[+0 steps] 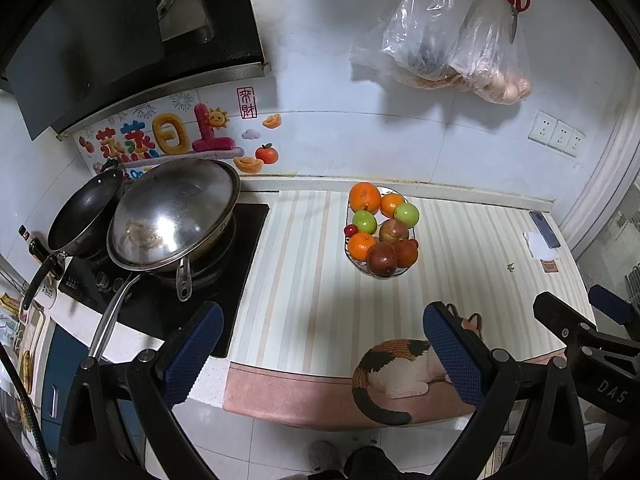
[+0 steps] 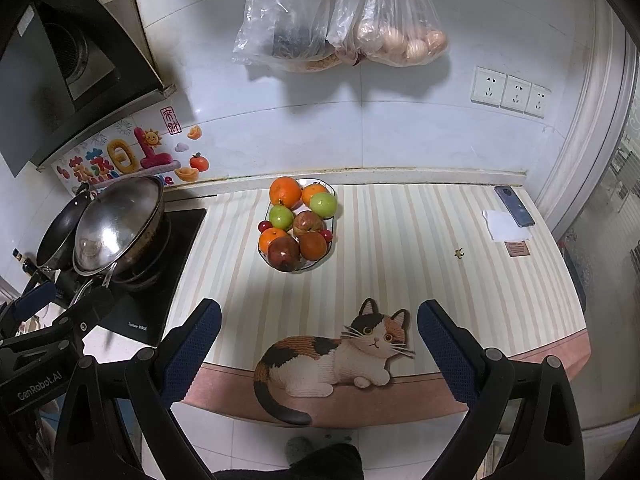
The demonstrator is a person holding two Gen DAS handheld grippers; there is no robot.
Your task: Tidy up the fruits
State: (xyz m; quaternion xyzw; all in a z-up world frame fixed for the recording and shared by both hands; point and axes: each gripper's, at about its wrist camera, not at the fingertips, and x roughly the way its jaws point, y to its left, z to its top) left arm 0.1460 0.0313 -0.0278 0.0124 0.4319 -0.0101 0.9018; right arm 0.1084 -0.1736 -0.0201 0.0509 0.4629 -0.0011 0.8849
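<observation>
A white plate [image 1: 409,270] [image 2: 330,188] at the back of the striped counter mat holds piled fruit: oranges [image 1: 364,197] [image 2: 285,191], green apples [image 1: 406,214] [image 2: 323,204], red apples [image 1: 382,259] [image 2: 283,255] and small cherries [image 1: 351,230] [image 2: 264,225]. My left gripper [image 1: 322,350] is open and empty, held above the counter's front edge, well short of the plate. My right gripper [image 2: 318,344] is open and empty, over the cat picture, also short of the plate. The right gripper also shows in the left wrist view [image 1: 580,320].
A gas stove [image 1: 160,304] at left carries a steel wok with lid [image 1: 176,212] and a black pan [image 1: 86,216]. Plastic bags [image 2: 340,20] hang on the wall above. A phone [image 2: 514,206] and paper [image 2: 506,226] lie at the right. A cat picture [image 2: 332,356] marks the mat's front.
</observation>
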